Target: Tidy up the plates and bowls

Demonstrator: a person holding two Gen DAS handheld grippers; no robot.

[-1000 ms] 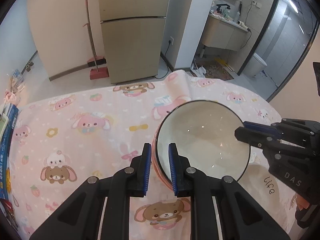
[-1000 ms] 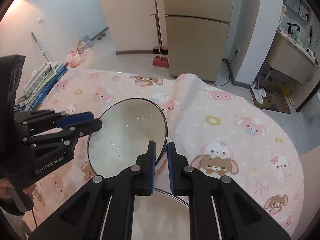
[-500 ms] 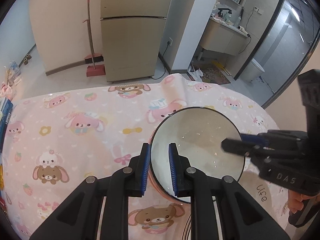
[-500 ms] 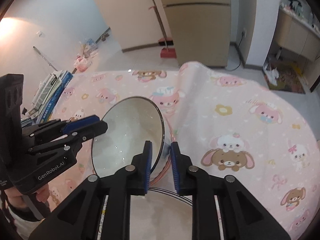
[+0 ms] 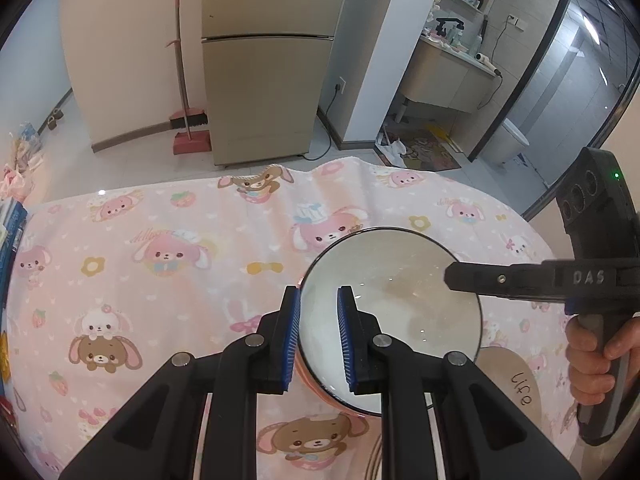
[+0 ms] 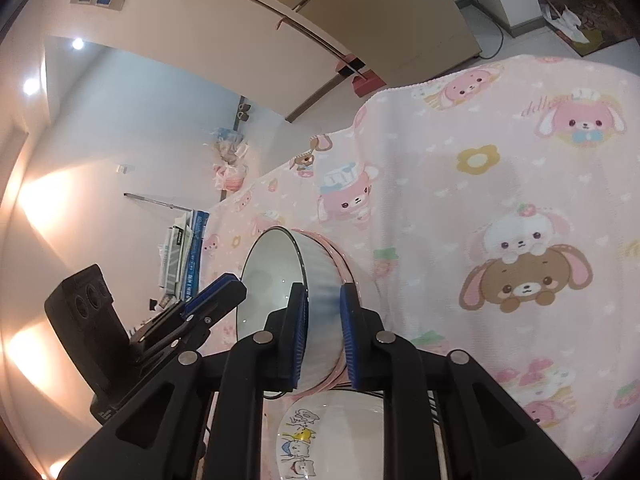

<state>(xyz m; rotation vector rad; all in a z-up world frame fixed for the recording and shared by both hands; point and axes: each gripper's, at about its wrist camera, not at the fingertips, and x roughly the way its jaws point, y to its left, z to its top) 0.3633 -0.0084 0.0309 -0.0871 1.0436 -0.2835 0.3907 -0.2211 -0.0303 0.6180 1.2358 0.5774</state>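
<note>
A white bowl with a thin dark rim [image 5: 396,304] sits nested in a pink bowl [image 5: 316,386] on the pink cartoon cloth. My left gripper [image 5: 318,336] straddles the white bowl's near rim, jaws slightly apart, one finger inside, one outside. My right gripper [image 6: 323,332] straddles the opposite rim and is rolled sideways; the bowls [image 6: 320,288] show between its blue pads, with gaps at both pads. The right gripper also shows in the left wrist view [image 5: 456,278]. A white plate with cartoon drawings [image 6: 332,436] lies under the right gripper.
A beige plate lettered "life" [image 5: 516,380] lies right of the bowls. The pink cloth [image 5: 160,280] covers the table. Books [image 6: 184,252] stand at the table's left edge. A fridge [image 5: 264,72] and broom [image 5: 188,120] stand beyond the table.
Both grippers' jaws have widened around the bowl's rim. The right gripper has rolled sharply sideways. The bowl stays nested in the pink bowl.
</note>
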